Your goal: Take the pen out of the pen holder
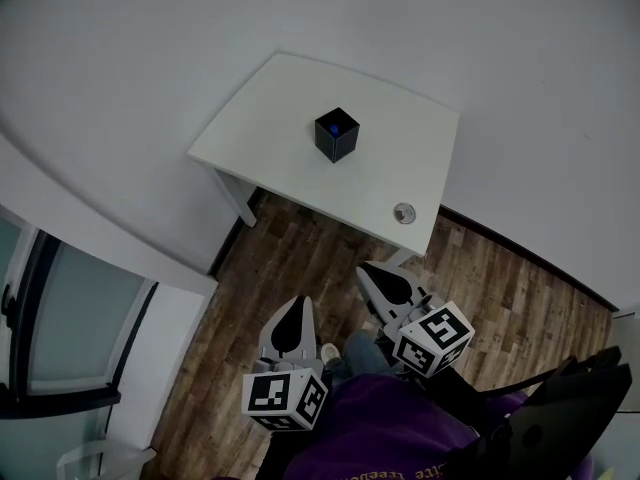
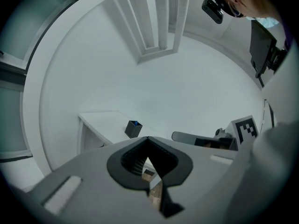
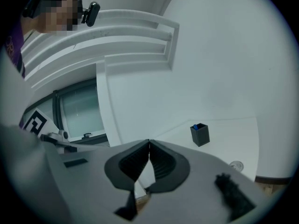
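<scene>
Two grippers hang low in front of us, over the wooden floor (image 1: 300, 253) and well short of the white table (image 1: 270, 98), so we judge that the reach has not yet begun. Our left gripper (image 1: 300, 303) has its jaws pressed together at the tips with nothing between them. Our right gripper (image 1: 366, 269) is the same, pinched to a point and empty. Carried that way they look simply at rest, and whichever one goes for the pen will need to spread its jaws first. The dark square pen holder (image 1: 337, 134) stands upright near the middle of the table, apart from every edge, with bare surface all round it, which leaves room to come down from above. The pen (image 3: 196, 125) sits inside it with only a blue end showing at the opening, so we expect the grip must be taken on that short exposed part. A small round grommet (image 1: 404, 212) lies near the table's front corner, well apart from the holder.
</scene>
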`<action>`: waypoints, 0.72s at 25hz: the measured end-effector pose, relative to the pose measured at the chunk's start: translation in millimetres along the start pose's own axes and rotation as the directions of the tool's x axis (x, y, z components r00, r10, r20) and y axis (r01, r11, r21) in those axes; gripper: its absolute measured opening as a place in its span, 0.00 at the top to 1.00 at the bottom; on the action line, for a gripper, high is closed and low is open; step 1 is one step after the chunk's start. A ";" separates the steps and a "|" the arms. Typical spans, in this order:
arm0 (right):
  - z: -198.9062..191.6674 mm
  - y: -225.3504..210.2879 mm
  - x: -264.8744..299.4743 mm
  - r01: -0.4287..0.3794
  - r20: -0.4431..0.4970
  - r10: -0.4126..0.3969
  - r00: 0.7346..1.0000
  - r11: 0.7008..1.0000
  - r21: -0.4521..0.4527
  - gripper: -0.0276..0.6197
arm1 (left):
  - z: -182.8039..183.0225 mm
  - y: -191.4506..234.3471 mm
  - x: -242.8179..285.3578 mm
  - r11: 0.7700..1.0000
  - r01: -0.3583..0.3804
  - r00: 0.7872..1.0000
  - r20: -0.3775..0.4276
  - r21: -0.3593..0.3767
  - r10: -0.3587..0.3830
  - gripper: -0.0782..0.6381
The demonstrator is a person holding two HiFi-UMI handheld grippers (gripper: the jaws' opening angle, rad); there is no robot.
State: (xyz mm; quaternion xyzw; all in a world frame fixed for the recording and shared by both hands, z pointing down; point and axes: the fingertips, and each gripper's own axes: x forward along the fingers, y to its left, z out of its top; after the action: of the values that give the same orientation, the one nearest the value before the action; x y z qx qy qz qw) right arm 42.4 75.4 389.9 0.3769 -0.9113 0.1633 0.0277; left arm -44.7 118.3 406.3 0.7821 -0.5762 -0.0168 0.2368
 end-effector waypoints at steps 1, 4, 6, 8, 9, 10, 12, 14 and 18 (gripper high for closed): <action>0.1 -1.8 1.6 0.005 0.000 -0.005 1.000 1.000 0.001 0.94 | 0.3 0.7 1.8 1.000 0.003 1.000 -0.002 -0.002 -0.003 0.88; 4.7 -7.3 9.9 0.010 0.015 -0.010 1.000 1.000 0.010 0.94 | 1.9 5.5 9.0 1.000 0.002 1.000 -0.010 -0.007 -0.002 0.88; 9.1 -11.0 16.7 0.005 0.020 -0.005 1.000 1.000 0.007 0.94 | 4.7 9.0 15.1 1.000 -0.003 1.000 -0.009 -0.007 0.003 0.88; 11.9 -16.5 24.1 -0.002 0.016 0.002 1.000 1.000 0.001 0.94 | 6.8 12.1 22.2 1.000 -0.012 1.000 -0.006 -0.009 0.012 0.88; 12.9 -20.0 28.6 -0.006 0.014 0.006 1.000 1.000 0.000 0.94 | 7.6 13.9 26.5 1.000 -0.016 1.000 -0.007 -0.012 0.016 0.88; 14.5 -23.6 33.5 -0.010 0.013 0.010 1.000 1.000 0.000 0.94 | 8.6 15.9 31.3 1.000 -0.021 1.000 -0.008 -0.014 0.021 0.88; 19.9 -30.9 44.1 -0.017 0.012 0.017 1.000 1.000 0.000 0.94 | 12.0 20.0 41.9 0.999 -0.028 1.000 -0.011 -0.016 0.028 0.88; 25.7 -40.1 55.2 -0.024 0.012 0.024 1.000 1.000 -0.006 0.94 | 16.9 24.1 54.4 0.999 -0.035 0.999 -0.009 -0.014 0.034 0.88; 32.6 -65.8 78.3 -0.032 -0.006 0.032 0.999 0.999 -0.024 0.94 | 26.3 30.8 85.0 0.999 -0.051 0.999 -0.003 -0.019 0.051 0.88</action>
State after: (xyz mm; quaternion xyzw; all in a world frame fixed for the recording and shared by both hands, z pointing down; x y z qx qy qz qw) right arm 34.6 -31.7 390.9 0.3614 -0.9191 0.1536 0.0323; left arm -51.5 24.9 415.9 0.7648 -0.5956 -0.0150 0.2454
